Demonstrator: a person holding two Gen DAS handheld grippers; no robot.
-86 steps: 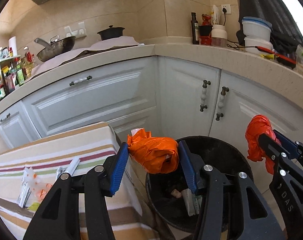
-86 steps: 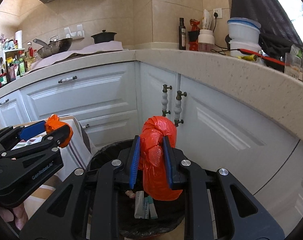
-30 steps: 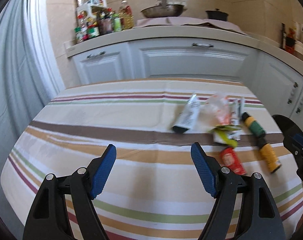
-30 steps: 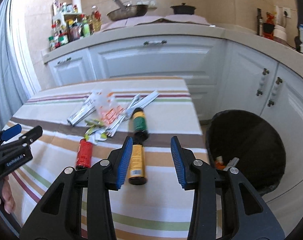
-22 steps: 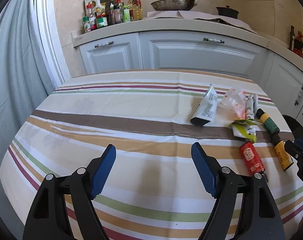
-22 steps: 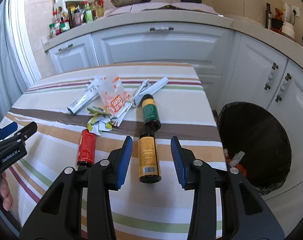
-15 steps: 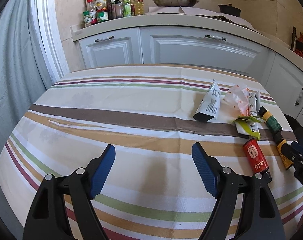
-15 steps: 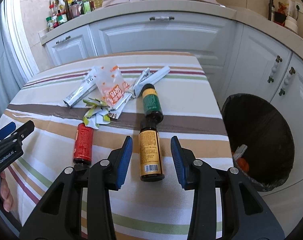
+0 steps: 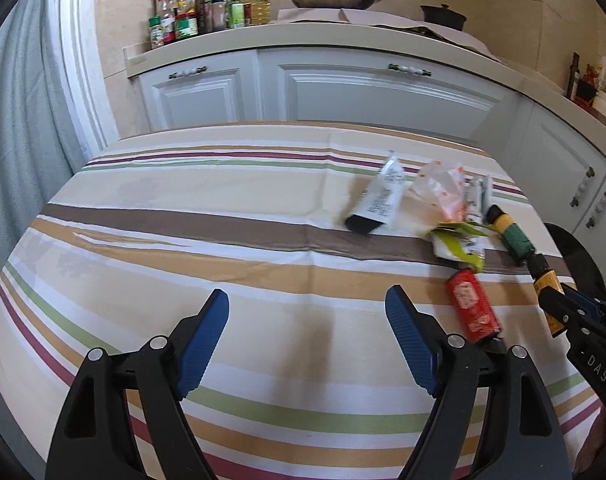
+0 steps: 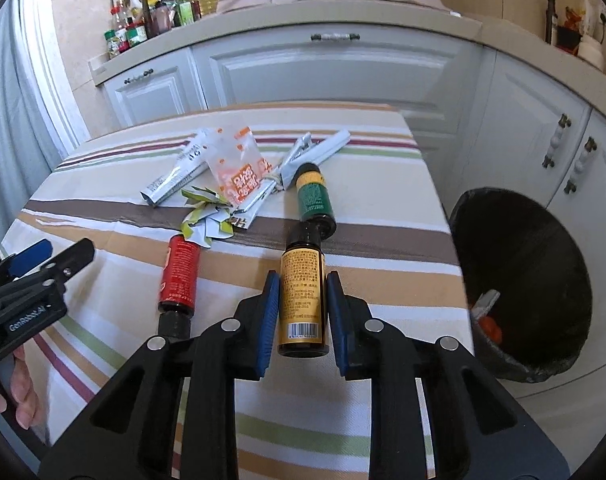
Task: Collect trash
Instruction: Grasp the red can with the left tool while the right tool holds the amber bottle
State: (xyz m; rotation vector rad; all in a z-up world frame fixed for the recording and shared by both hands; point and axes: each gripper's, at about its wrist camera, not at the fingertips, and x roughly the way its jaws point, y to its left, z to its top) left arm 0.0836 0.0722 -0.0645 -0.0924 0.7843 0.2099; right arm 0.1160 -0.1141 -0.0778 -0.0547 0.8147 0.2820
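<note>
Where the striped surface ends at its right edge, the black bin stands just beside and below it, mouth open, against white cabinet doors; red and pale scraps lie in its bottom. Trash lies grouped on the right half of the surface; the left half is bare cloth in the left wrist view.

- Yellow-labelled bottle: lying flat, cap pointing away, base toward the camera, near the right edge.
- Green-labelled bottle: lying just beyond it, the two end to end, touching or nearly so.
- Red can: lying to the left of the yellow-labelled bottle, apart from it.
- Wrappers: silver sachets, an orange-printed bag and green-white scraps, heaped behind the can.
- Right gripper: jaws apart, one on each side of the yellow-labelled bottle with a thin gap either side, not clamped.
- Left gripper: jaws wide apart over bare cloth, left of the red can, holding nothing.

Against half a second ago, the right gripper's jaws, then short of the yellow-labelled bottle, now flank its lower body. The left gripper's view has changed little.
</note>
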